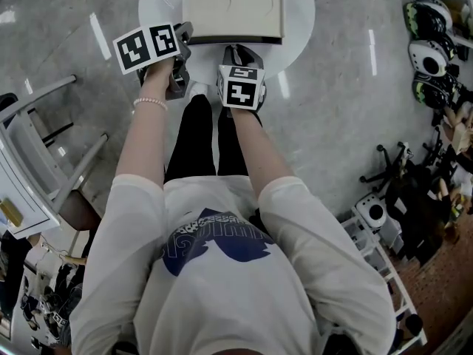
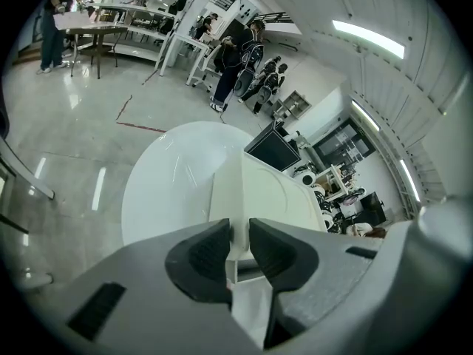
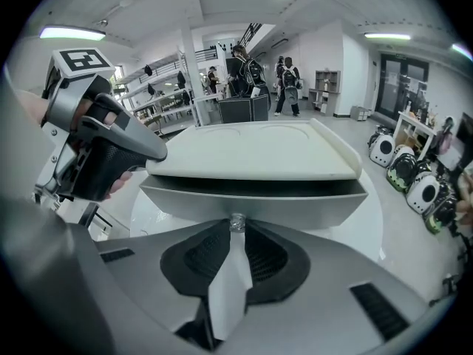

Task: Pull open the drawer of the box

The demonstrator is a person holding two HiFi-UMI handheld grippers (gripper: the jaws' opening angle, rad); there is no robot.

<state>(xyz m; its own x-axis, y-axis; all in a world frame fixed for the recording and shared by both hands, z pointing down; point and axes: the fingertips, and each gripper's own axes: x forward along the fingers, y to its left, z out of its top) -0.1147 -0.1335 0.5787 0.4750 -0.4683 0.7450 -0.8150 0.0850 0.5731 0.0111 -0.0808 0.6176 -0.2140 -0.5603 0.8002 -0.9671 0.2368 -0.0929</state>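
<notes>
drawer [image 3: 251, 198] ajar, right hand-held gripper [image 3: 236, 233] clenched on its knob [image 3: 236, 222], left hand-held gripper [image 2: 238, 246] clamping box [image 2: 259, 187] corner.

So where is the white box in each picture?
Head view: box at top centre.
Left gripper view: box in the centre, its corner between the jaws.
Right gripper view: box fills the middle, drawer knob between the jaws.
Shared landmark: round white table under it.

We see a flat, cream-white box [image 3: 251, 150] lying level on a round white table [image 1: 299, 13]. Its shallow drawer [image 3: 295, 205] stands slightly pulled out, a dark gap above its front and a small clear knob [image 3: 236, 222] at its middle.
</notes>
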